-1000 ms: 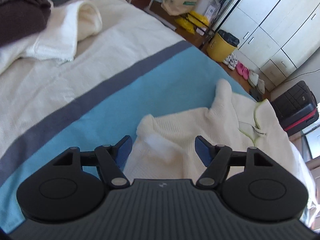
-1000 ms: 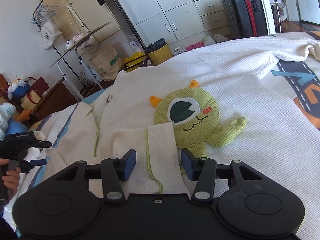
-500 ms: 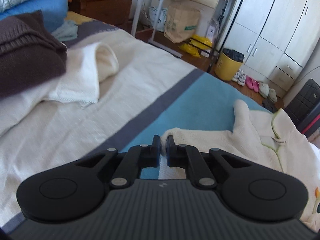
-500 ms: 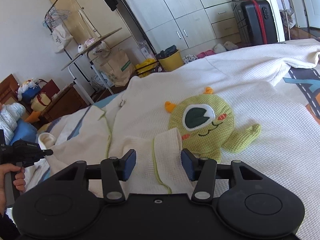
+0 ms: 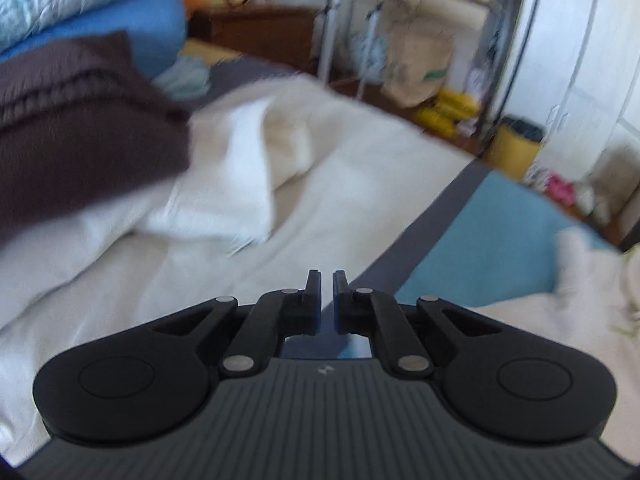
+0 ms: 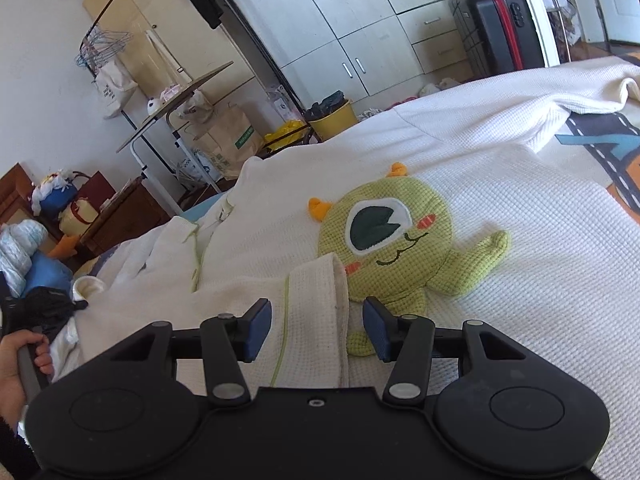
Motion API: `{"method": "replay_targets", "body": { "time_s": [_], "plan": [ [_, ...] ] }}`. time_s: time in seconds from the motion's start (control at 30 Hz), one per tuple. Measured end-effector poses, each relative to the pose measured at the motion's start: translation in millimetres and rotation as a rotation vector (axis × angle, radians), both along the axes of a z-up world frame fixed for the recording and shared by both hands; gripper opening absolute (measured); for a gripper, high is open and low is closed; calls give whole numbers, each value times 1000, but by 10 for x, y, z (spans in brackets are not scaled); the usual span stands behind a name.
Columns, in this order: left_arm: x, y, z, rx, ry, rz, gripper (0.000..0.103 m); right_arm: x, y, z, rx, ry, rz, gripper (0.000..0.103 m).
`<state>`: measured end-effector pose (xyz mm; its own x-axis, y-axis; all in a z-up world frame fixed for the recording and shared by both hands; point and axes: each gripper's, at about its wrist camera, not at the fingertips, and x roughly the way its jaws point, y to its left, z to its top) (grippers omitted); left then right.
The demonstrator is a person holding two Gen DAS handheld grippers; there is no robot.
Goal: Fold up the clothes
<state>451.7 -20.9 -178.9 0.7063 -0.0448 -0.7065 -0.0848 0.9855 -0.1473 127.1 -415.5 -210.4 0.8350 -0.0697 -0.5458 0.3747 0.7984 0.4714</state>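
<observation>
A cream waffle-knit top (image 6: 500, 208) with a green one-eyed monster patch (image 6: 384, 236) lies spread on the bed. One sleeve (image 6: 312, 320) is folded over the patch's lower left. My right gripper (image 6: 316, 308) stands open astride that sleeve, its blue pads clear of the cloth. My left gripper (image 5: 327, 276) is shut to a thin slit over the grey stripe. No cloth shows between its tips. The top's edge (image 5: 560, 312) runs in under its right finger. In the right wrist view a hand (image 6: 16, 372) holds the left gripper (image 6: 48, 308) beside the other cuff (image 6: 89, 283).
A brown knit (image 5: 80, 120) and a folded white cloth (image 5: 240, 168) lie on the striped bedspread (image 5: 500, 240) at the left. Beyond the bed stand a yellow bin (image 6: 334, 118), a metal rack (image 6: 180, 96), wardrobes (image 6: 360, 40) and a black suitcase (image 6: 496, 32).
My left gripper shut at the sleeve's end, then swung left, so the cream top slid to the right edge of its view. The right gripper stayed open over the folded sleeve.
</observation>
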Motion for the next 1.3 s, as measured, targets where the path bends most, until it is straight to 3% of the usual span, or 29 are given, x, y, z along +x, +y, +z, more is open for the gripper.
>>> {"method": "replay_targets", "body": {
  "time_s": [0.13, 0.23, 0.3, 0.33, 0.43, 0.53, 0.63, 0.7, 0.8, 0.87, 0.9, 1.0, 1.07, 1.1, 1.17, 1.3],
  "plan": [
    [-132, 183, 110, -87, 31, -46, 10, 32, 13, 2, -16, 2, 9, 56],
    [-412, 185, 180, -90, 52, -108, 24, 94, 64, -7, -24, 3, 53, 55],
    [-604, 144, 190, -84, 78, -157, 27, 172, 195, 6, -114, 49, 110, 16],
    [-689, 123, 156, -78, 100, -176, 27, 199, 271, 37, -175, 64, 126, 12],
    [-913, 133, 64, -73, 173, -172, 27, 259, 427, 251, -334, 61, 121, 10],
    [-1058, 123, 61, -68, 187, -202, 27, 346, 369, 702, -484, 4, 78, 10],
    [-1165, 41, 2, 50, 192, -254, 30, 440, 230, 1103, -597, -46, 66, 10],
    [-1253, 65, -23, 46, 182, -226, 30, 506, 91, 1225, -631, -44, 58, 10],
    [-1307, 132, -2, 13, 184, -192, 30, 651, -236, 1130, -531, 21, 60, 13],
    [-1332, 166, 39, -8, 163, -182, 30, 736, -469, 962, -421, 65, 47, 33],
    [-1345, 170, 73, -10, 147, -189, 30, 754, -556, 888, -383, 98, 31, 34],
    [-1472, 166, 220, -22, 92, -265, 32, 561, -610, 802, -330, 133, -45, 37],
    [-1587, 114, 278, -15, 81, -347, 41, 328, -585, 794, -281, 133, -75, 49],
    [-1657, 48, 273, 7, 89, -404, 48, 202, -560, 785, -253, 126, -69, 50],
    [-1804, -99, 246, 69, 102, -510, 49, -7, -464, 734, -204, 120, -8, 53],
    [-1995, -464, 165, 293, 60, -622, 49, -286, -303, 492, -69, 124, 96, 54]
  ]
}}
